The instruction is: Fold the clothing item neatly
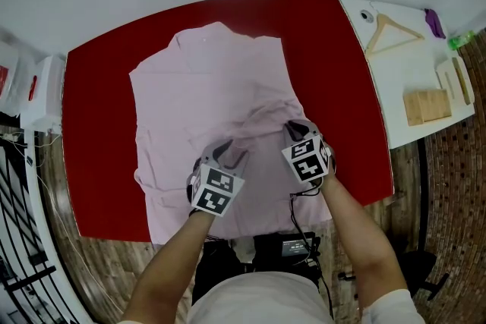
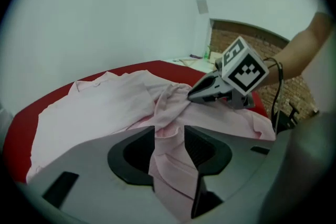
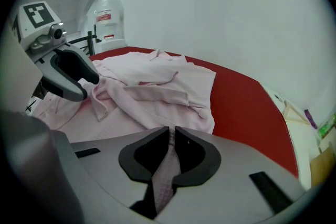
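Observation:
A pale pink shirt (image 1: pixel 205 95) lies spread on the red table (image 1: pixel 99 125), its near hem hanging over the front edge. Both grippers sit on its near half, where the cloth is bunched into a ridge. My left gripper (image 1: pixel 231 155) stands open, and a fold of the shirt (image 2: pixel 170 165) lies loosely in the gap between its jaws. My right gripper (image 1: pixel 296 127) is shut on a thin pinch of the shirt (image 3: pixel 169 165). In the left gripper view the right gripper (image 2: pixel 191 94) grips the raised ridge. In the right gripper view the left gripper (image 3: pixel 79 81) rests at the ridge's other end.
A white side table (image 1: pixel 410 64) to the right holds a wooden hanger (image 1: pixel 391 33), a wooden block (image 1: pixel 427 105) and small items. White boxes (image 1: pixel 42 91) stand off the red table's left edge. A large water bottle (image 3: pixel 107 21) stands by the far wall.

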The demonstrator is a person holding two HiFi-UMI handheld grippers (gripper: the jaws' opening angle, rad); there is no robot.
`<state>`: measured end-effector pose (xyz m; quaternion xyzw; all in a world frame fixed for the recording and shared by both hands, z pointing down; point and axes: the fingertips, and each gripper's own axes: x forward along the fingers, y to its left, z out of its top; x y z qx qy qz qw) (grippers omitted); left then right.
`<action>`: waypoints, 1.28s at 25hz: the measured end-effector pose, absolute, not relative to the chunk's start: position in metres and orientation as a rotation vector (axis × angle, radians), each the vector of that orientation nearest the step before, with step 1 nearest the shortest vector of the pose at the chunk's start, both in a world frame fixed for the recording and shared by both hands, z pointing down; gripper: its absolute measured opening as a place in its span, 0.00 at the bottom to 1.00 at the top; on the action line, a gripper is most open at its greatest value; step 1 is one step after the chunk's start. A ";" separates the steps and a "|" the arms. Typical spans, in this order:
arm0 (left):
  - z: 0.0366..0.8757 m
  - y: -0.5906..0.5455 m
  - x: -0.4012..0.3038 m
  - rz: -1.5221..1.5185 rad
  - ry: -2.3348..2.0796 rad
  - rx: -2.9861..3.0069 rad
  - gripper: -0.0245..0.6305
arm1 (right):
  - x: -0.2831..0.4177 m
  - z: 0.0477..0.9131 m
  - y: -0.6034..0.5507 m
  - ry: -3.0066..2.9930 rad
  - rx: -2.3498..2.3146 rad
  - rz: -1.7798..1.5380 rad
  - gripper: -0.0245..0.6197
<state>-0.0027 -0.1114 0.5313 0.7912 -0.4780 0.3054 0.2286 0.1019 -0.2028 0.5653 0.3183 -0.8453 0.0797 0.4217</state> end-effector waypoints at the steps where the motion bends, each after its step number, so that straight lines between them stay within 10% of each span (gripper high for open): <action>1: 0.536 -0.112 0.001 0.883 -1.306 2.181 0.27 | 0.102 0.565 -0.203 -2.119 0.799 0.197 0.10; 7: 0.558 -0.116 0.002 1.002 -1.297 2.164 0.27 | 0.100 0.564 -0.202 -2.128 0.805 0.184 0.10; 10: 0.546 -0.121 -0.009 0.836 -1.356 2.124 0.10 | 0.100 0.564 -0.202 -2.136 0.804 0.184 0.10; 32: 0.517 -0.057 -0.164 0.328 -1.725 1.649 0.10 | 0.099 0.553 -0.204 -2.233 0.789 0.134 0.11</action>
